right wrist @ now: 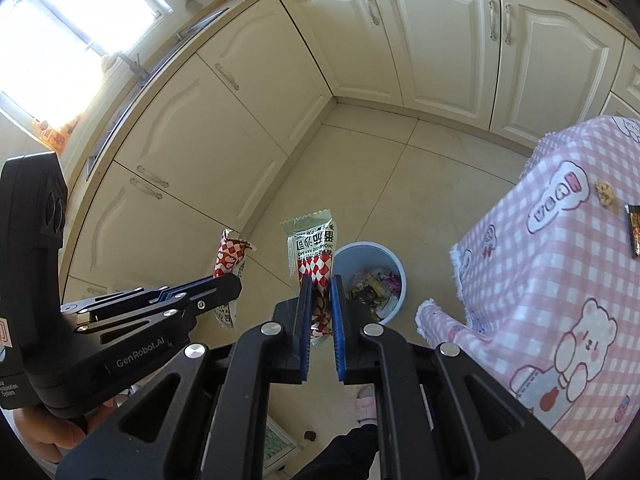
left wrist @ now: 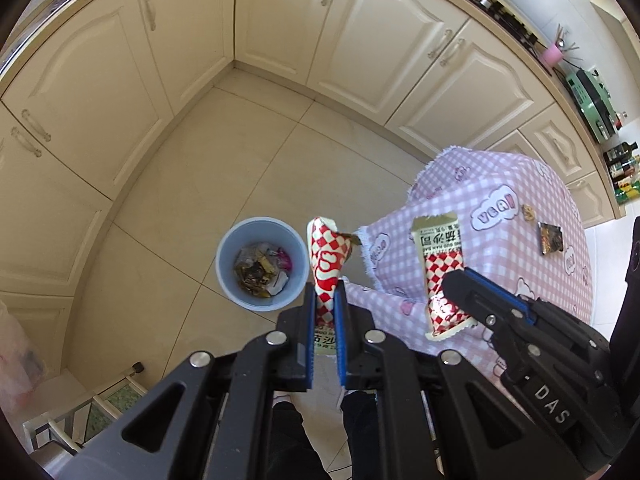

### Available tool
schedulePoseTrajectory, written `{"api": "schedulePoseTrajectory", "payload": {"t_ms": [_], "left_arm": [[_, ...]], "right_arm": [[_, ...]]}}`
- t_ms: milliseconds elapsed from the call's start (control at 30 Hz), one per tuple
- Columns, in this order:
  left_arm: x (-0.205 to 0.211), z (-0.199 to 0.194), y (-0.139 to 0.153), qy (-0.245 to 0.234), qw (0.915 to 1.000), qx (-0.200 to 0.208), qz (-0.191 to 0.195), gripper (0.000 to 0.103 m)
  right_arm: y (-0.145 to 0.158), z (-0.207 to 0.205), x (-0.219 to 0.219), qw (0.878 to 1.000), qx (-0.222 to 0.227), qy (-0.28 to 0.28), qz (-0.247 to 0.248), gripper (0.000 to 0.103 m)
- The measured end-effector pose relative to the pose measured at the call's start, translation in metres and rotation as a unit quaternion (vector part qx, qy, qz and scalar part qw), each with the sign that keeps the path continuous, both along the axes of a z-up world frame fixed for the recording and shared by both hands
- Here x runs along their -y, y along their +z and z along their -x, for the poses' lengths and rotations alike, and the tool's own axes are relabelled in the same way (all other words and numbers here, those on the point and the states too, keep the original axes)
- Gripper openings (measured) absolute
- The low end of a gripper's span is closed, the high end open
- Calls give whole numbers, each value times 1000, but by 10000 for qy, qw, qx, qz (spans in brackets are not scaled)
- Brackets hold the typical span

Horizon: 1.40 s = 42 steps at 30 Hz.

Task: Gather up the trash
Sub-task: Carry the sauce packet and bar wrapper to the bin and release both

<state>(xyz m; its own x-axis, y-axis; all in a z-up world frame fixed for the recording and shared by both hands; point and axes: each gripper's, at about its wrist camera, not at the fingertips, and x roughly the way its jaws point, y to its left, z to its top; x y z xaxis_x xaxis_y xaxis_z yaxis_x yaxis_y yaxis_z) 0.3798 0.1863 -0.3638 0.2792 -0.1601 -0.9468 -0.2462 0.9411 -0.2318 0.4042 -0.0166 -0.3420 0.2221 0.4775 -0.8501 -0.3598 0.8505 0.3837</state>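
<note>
My left gripper (left wrist: 325, 292) is shut on a red-and-white checked snack wrapper (left wrist: 326, 264), held upright in the air just right of a grey-blue trash bin (left wrist: 224, 268) on the floor. The bin holds several pieces of trash. My right gripper (right wrist: 320, 284) is shut on a second red-and-white checked wrapper (right wrist: 312, 256), held above the floor just left of the bin (right wrist: 394, 280). The right gripper and its wrapper (left wrist: 440, 268) also show in the left wrist view; the left gripper and its wrapper (right wrist: 230, 256) show in the right wrist view.
A table with a pink checked cloth (left wrist: 500, 240) stands right of the bin, with a small dark packet (left wrist: 551, 238) and a crumbly scrap (left wrist: 529, 213) on it. Cream cabinets (left wrist: 280, 20) line the walls. A metal rack (left wrist: 80, 420) stands low at the left.
</note>
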Motion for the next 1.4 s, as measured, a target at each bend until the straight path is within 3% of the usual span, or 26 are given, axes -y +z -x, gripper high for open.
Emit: {"api": "schedulePoseTrajectory", "payload": {"t_ms": [267,300,367,433,1067,1400], "left_arm": [[-14,-10,4,46,9999,126,-21,12],[-15,-12,7,60,9998,175,-81,15],[-18,-16,9,96,9996,185,-172,38],[-22,-18,11,129,9994,215,-232,44],[-39,-9,6,364,9989,68,-276,47],[-60,3,11,716,9966,52,-395,51]], "right_arm": [[2,1,-13,10000,68,-40,58,8],[2,1,-12,9999,75,-56,65,8],[1,-1,-15,9999,61,-80,86,8],[0,-2,-14,9999,38,-99,103,8],[-5,-5,-32,9998,-61,143,157,8],[-1,-8,-54,9991,24,421,46,8]]}}
